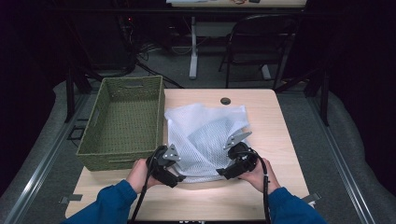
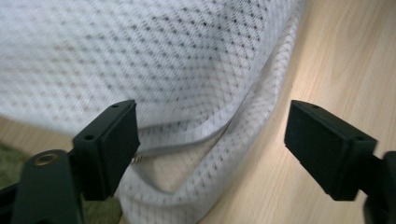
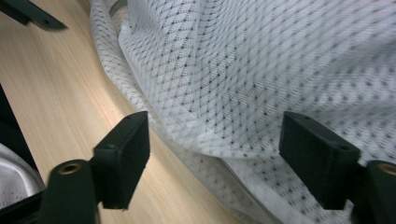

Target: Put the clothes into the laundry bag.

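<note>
White mesh fabric [image 1: 205, 135], loosely folded and rumpled, lies on the middle of a light wooden table [image 1: 280, 140], reaching from near the far edge almost to the near edge. Its left side lies just beside a green woven rectangular basket [image 1: 122, 122] that fills the table's far-left corner and overhangs the left edge. A small dark round grommet [image 1: 226, 101] sits by the far edge, just beyond the cloth.

Both tongs are released, their jaws standing wide with nothing pressed between the pads. The left gripper [image 1: 180, 177] sits at the cloth's near-left corner, and in the left gripper view [image 2: 210, 140] a hemmed fold of mesh lies below the gap between its jaws. The right gripper [image 1: 220, 173] sits at the near-right corner, and the right gripper view [image 3: 215, 149] shows mesh and bare wood beneath its parted jaws.

Bare wood lies open along the right edge and across the near edge around the person's blue sleeves [image 1: 112, 205]. Beyond the table are a grey floor [image 1: 350, 154], a black folding chair [image 1: 259, 44], a white table leg [image 1: 193, 46] and dark curtains.
</note>
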`<state>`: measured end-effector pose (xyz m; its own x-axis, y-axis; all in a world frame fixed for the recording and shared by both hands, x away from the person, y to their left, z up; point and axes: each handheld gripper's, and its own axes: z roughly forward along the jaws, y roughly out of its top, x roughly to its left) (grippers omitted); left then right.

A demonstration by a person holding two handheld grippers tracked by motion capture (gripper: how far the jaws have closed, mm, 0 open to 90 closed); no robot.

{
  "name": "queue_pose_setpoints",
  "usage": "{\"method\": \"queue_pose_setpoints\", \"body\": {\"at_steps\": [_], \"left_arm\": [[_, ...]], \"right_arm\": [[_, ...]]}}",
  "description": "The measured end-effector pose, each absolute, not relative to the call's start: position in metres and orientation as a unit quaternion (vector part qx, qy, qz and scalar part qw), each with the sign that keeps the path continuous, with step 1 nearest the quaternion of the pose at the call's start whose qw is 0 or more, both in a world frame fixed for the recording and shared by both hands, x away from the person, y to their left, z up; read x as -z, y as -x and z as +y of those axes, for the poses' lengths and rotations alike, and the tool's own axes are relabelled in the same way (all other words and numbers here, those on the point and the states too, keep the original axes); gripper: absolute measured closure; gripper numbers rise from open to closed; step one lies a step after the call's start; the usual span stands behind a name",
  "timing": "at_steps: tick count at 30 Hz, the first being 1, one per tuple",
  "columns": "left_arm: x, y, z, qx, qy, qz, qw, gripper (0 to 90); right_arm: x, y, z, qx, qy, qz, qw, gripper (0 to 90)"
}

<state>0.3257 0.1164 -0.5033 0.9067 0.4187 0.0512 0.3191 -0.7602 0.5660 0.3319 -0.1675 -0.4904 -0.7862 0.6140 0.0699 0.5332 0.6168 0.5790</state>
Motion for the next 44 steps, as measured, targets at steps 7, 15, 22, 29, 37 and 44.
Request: {"method": "queue_pose_setpoints", "body": {"at_steps": [7,15,22,29,37,44], "left_arm": [[0.484,-0.311,0.14,-0.113,-0.921,0.217,0.303,14.3],[0.468,-0.294,0.187,-0.146,-0.9,0.273,0.306,10.4],[0.468,-0.283,0.229,-0.164,-0.878,0.33,0.307,9.3],[0.479,-0.272,0.255,-0.176,-0.86,0.38,0.292,6.7],[0.491,-0.269,0.268,-0.176,-0.85,0.402,0.293,5.3],[0.497,-0.272,0.268,-0.15,-0.862,0.388,0.291,0.6]], "right_arm": [[0.48,-0.32,-0.193,-0.308,-0.357,0.877,0.098,8.3],[0.471,-0.299,-0.237,-0.323,-0.401,0.848,0.126,2.4],[0.47,-0.282,-0.279,-0.333,-0.463,0.808,0.145,1.2],[0.476,-0.265,-0.304,-0.324,-0.502,0.787,0.156,0.0],[0.485,-0.251,-0.315,-0.322,-0.523,0.773,0.163,0.0],[0.49,-0.256,-0.313,-0.314,-0.522,0.777,0.157,0.0]]}}
